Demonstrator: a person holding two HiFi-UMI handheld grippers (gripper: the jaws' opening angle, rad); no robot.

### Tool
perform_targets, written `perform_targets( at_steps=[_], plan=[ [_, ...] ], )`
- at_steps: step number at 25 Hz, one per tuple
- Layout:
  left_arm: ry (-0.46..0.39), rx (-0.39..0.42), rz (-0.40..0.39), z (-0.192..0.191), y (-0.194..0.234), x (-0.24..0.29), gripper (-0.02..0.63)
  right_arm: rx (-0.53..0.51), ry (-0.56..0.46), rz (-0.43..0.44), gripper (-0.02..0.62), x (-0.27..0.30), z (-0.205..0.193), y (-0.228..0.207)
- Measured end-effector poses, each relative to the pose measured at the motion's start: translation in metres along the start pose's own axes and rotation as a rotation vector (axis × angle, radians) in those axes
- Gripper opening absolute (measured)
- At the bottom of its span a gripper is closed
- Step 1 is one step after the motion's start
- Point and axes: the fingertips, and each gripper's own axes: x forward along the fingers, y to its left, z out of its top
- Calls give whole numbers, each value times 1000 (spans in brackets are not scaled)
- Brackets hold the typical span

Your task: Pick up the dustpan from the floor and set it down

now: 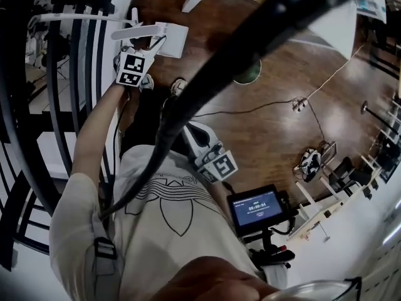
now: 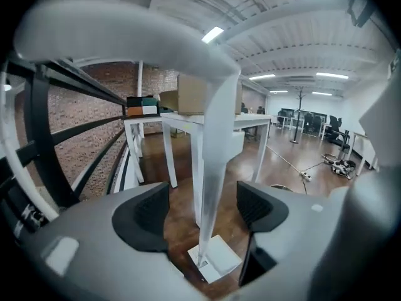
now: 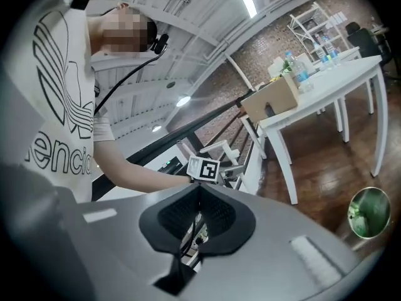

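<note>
A white long-handled dustpan (image 2: pixel 216 259) stands on the brown wood floor, its pan flat below and its handle (image 2: pixel 210 168) rising straight up and curving over at the top. My left gripper (image 2: pixel 203 209) is open, with the handle standing between its pads (image 2: pixel 145 213) and a gap on each side. In the head view the left gripper (image 1: pixel 143 42) reaches far forward to the dustpan (image 1: pixel 170 39) by the railing. My right gripper (image 3: pixel 199 196) is shut with nothing in it, held close to the person's body (image 1: pixel 199 142).
Black curved railing (image 2: pixel 44 149) runs along the left. White tables (image 2: pixel 182 123) with a cardboard box (image 2: pixel 191 94) stand behind the dustpan. A green round bin (image 1: pixel 247 74) sits on the floor, a cable (image 1: pixel 250 110) crosses it, and a screen on a stand (image 1: pixel 255 207) is at the right.
</note>
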Motion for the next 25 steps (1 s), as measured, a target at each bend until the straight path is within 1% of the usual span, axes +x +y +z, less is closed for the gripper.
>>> perform_targets(
  at_steps=[1, 2, 4, 5, 6, 9, 12, 14, 17, 19, 22, 25],
  plan=[
    [2, 10, -15, -1, -1, 11, 357, 14, 1, -21, 3, -3, -2, -6],
    [5, 17, -27, -2, -1, 19, 341, 26, 3, -38, 3, -4, -4, -10],
    [11, 21, -36, 0, 2, 31, 199, 41, 7, -56, 3, -2, -5, -16],
    [17, 23, -31, 1, 4, 33, 152, 48, 6, -60, 3, -1, -5, -16],
    [31, 22, -22, 3, 3, 32, 69, 55, 3, -61, 3, -1, -5, -16],
    [104, -23, -12, 1, 0, 23, 66, 60, -13, -53, 3, 2, -7, -12],
    [118, -54, -18, 11, -5, 15, 66, 41, -37, -25, 3, 11, -1, -15],
    [96, -68, 2, 33, -6, -2, 66, 11, -69, 0, 3, 14, 9, -17],
    [38, -76, 36, 85, -7, -40, 67, -53, -140, 40, 3, 17, 35, -16],
    [2, -79, 50, 116, -11, -70, 67, -96, -167, 61, 3, 17, 50, -9],
    [-22, -62, 68, 142, -17, -106, 66, -137, -195, 79, 3, 14, 67, 2],
    [-46, -67, 72, 162, -17, -113, 66, -174, -220, 103, 3, 21, 83, 2]
  ],
)
